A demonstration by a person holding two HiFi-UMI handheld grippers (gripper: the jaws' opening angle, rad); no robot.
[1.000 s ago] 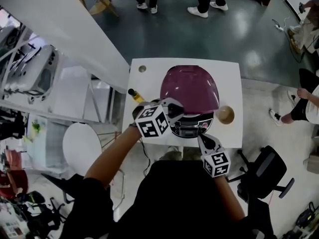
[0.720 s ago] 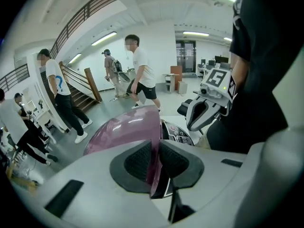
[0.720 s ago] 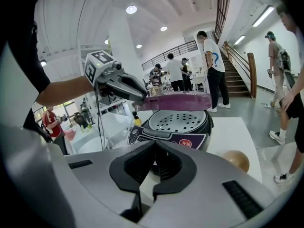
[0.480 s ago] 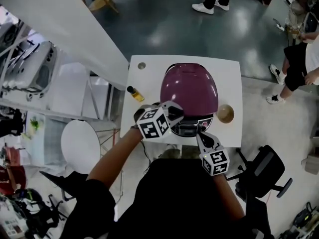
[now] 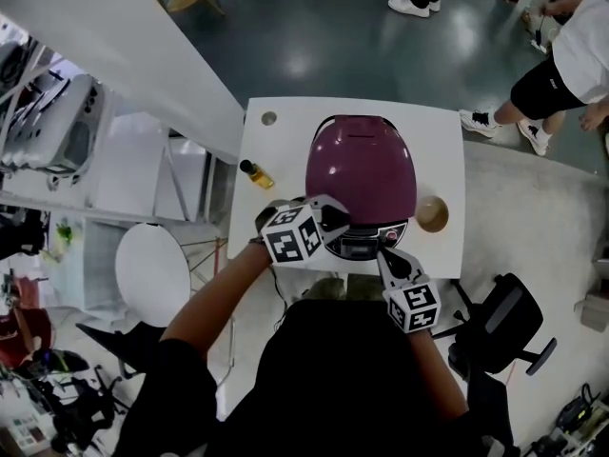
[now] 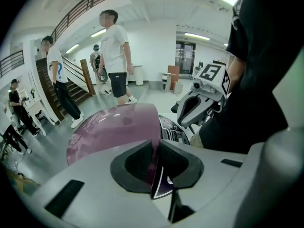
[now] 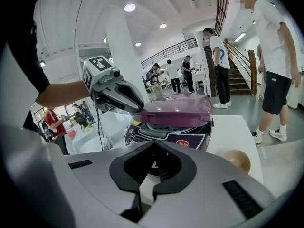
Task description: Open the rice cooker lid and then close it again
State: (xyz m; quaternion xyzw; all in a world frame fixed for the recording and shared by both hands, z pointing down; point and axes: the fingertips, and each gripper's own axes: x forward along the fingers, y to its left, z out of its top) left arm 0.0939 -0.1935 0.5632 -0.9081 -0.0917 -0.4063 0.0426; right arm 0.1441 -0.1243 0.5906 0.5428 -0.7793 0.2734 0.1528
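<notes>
Two items flanking rice cooker (image 5: 362, 169), yellow bottle (image 5: 257, 173), brown bowl (image 5: 431, 214), white table (image 5: 285, 127)

The rice cooker lid (image 5: 362, 165) is glossy plum-purple. The cooker body (image 7: 190, 132) is dark with a red badge. The tabletop (image 5: 285, 150) is white. The left claw (image 5: 338, 222) and right claw (image 5: 383, 253) have grey shells, black pads and white cubes with black square markers. The round object (image 5: 431, 214) is tan. The bottle (image 5: 257, 174) is yellow with a dark cap. The floor (image 5: 333, 36) is dark grey-green.

Rice cooker (image 5: 366, 244): dark body, control panel at front, upright on the white tabletop (image 5: 285, 150).
Lid (image 5: 362, 165): glossy purple dome, seemingly slightly ajar at front.
</notes>
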